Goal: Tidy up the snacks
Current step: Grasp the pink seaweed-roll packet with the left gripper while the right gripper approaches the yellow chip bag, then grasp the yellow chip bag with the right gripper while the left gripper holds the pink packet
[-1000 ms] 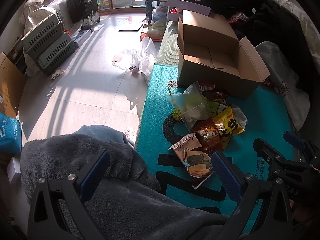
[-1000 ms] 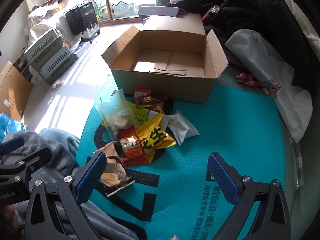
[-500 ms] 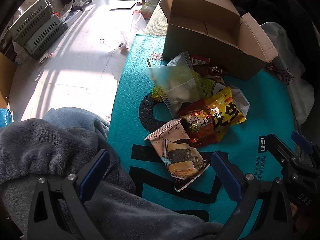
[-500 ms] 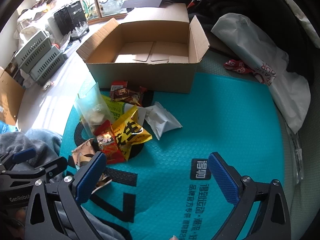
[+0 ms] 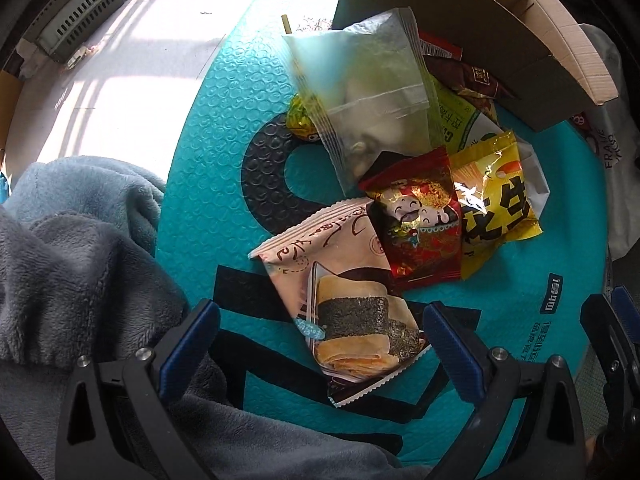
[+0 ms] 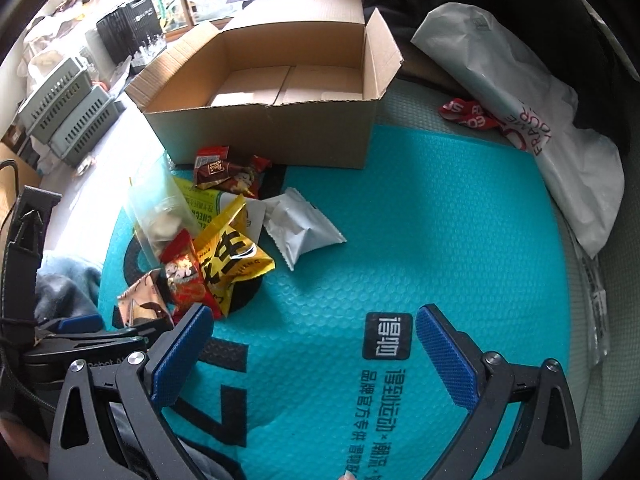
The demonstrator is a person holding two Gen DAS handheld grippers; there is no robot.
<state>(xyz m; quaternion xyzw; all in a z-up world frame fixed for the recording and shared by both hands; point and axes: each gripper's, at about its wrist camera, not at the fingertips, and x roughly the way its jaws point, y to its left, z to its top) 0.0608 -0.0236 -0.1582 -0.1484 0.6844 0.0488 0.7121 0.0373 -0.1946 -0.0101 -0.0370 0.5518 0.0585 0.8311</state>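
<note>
A heap of snack packets lies on a teal bubble mat [image 6: 440, 220] before an open, empty cardboard box [image 6: 280, 120]. The nearest is a pink seaweed-roll packet [image 5: 344, 300], then a red packet [image 5: 420, 216], a yellow packet [image 5: 496, 204] and a clear bag [image 5: 368, 92]. A white packet [image 6: 300, 228] lies at the heap's right. My left gripper [image 5: 320, 320] is open, low over the mat, its fingers either side of the pink packet's near end. My right gripper [image 6: 312, 328] is open and empty over bare mat, right of the heap.
A grey fleece blanket [image 5: 80, 260] covers the near left. A white plastic bag [image 6: 540, 128] and dark clothes lie at the right. Grey crates [image 6: 68, 116] stand on the floor at the left. The box [image 5: 460, 20] stands right behind the heap.
My left gripper has moved forward and down to the heap, now straddling the pink packet. My right gripper has shifted a little right and forward. Both stayed open.
</note>
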